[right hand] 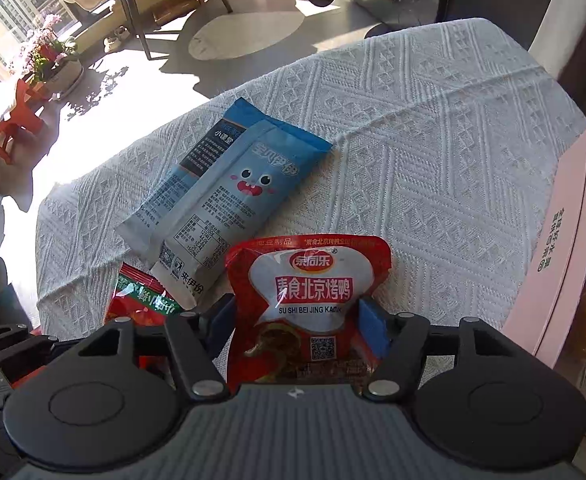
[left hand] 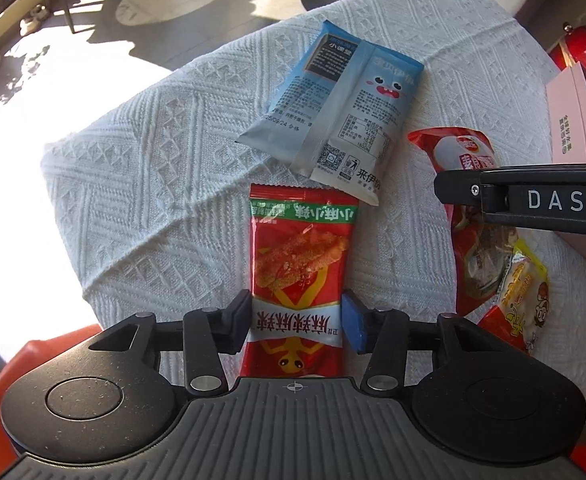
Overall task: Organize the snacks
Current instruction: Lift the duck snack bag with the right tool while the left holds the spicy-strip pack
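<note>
Closest to the left wrist camera, the left gripper (left hand: 296,322) has its two pads pressed against the sides of one red spicy-strip packet (left hand: 301,276), which lies flat in the lower centre of the frame on the white knitted tablecloth (left hand: 141,168); the jaws stand about half closed around it. Above this packet, in the upper centre, lies one light blue packet (left hand: 341,100) with a cartoon face, and its lower corner overlaps the top edge of the red one. At the right of the same frame one yellow snack packet (left hand: 523,296) lies at the lower right.

Seen from the right wrist view, the right gripper (right hand: 296,322) grips one red vegetarian duck packet (right hand: 307,304) in the lower centre, its two pads on both sides, jaws also about half closed. One pink box (right hand: 569,240) stands at the right edge (only its side is visible). So I count four snack packets and one box
</note>
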Demonstrator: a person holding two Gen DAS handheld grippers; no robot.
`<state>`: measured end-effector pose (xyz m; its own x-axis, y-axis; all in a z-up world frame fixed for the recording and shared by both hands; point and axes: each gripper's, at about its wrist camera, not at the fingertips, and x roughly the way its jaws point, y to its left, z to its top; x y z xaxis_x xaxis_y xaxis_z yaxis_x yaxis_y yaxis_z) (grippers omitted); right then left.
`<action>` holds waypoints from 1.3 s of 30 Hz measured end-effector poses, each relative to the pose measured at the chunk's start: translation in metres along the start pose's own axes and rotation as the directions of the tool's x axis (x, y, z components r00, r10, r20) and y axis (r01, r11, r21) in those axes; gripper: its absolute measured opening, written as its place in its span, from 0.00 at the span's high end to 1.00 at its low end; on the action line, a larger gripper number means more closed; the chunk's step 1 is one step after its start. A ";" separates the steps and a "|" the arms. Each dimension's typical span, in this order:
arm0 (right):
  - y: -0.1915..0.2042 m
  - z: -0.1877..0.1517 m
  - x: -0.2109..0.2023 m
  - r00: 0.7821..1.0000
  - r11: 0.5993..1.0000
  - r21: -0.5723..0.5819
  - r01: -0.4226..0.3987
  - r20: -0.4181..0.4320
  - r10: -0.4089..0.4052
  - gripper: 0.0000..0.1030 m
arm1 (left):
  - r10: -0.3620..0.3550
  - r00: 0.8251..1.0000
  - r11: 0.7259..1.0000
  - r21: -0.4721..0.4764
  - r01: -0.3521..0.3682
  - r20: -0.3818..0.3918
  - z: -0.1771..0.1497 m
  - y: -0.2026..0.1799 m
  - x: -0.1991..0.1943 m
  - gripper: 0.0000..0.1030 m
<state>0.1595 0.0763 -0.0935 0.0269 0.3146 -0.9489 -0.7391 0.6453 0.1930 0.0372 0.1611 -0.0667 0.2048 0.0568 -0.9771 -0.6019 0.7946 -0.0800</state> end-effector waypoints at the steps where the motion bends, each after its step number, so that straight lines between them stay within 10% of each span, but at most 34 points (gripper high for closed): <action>1: 0.000 0.000 -0.006 1.000 1.000 0.003 -0.003 0.007 0.003 0.45 | -0.006 1.000 1.000 -0.001 0.006 0.004 -0.002 0.002 -0.002 0.50; 4: -0.003 -0.001 -0.023 0.999 1.000 0.022 -0.022 0.025 0.021 0.54 | -0.020 0.999 1.000 0.023 0.019 0.032 -0.008 0.001 -0.012 0.50; 6: -0.003 -0.003 -0.033 0.997 0.997 0.036 -0.069 0.031 0.068 0.80 | -0.042 0.998 0.998 0.040 0.040 0.041 -0.012 -0.003 -0.019 0.50; 9: -0.002 -0.006 -0.046 0.997 0.996 0.051 -0.069 0.040 0.067 0.84 | -0.065 0.997 0.997 0.053 0.063 0.035 -0.020 -0.005 -0.026 0.50; 13: -0.013 -0.014 -0.047 0.999 0.997 0.073 -0.016 0.033 0.013 0.67 | -0.078 0.997 0.996 0.049 0.076 0.027 -0.032 -0.001 -0.030 0.50; 15: -0.020 -0.020 -0.043 0.999 0.998 0.060 0.020 0.043 -0.022 0.30 | -0.084 0.996 0.996 0.045 0.083 0.021 -0.038 0.002 -0.029 0.50; 26: 0.007 -0.007 0.022 0.998 0.999 -0.021 0.043 -0.048 -0.044 0.25 | -0.101 0.995 0.993 -0.052 0.102 0.027 -0.049 0.023 -0.032 0.50; 30: 0.033 -0.008 0.037 0.994 0.991 -0.078 0.109 -0.010 -0.111 0.00 | -0.103 0.994 0.991 -0.079 0.105 0.028 -0.050 0.031 -0.030 0.50; 35: 0.036 -0.017 0.035 0.994 0.988 -0.109 0.111 0.009 -0.111 0.00 | -0.112 0.993 0.989 -0.097 0.114 0.023 -0.053 0.036 -0.029 0.50; 39: 0.028 -0.013 0.017 0.996 0.992 -0.098 0.080 -0.022 -0.083 0.38 | -0.113 0.993 0.991 -0.070 0.114 0.023 -0.053 0.033 -0.032 0.50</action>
<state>0.1303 0.0908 -0.1079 0.0733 0.2450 -0.9667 -0.7973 0.5967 0.0908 -0.0299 0.1539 -0.0488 0.2893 -0.0188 -0.9570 -0.6271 0.7517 -0.2043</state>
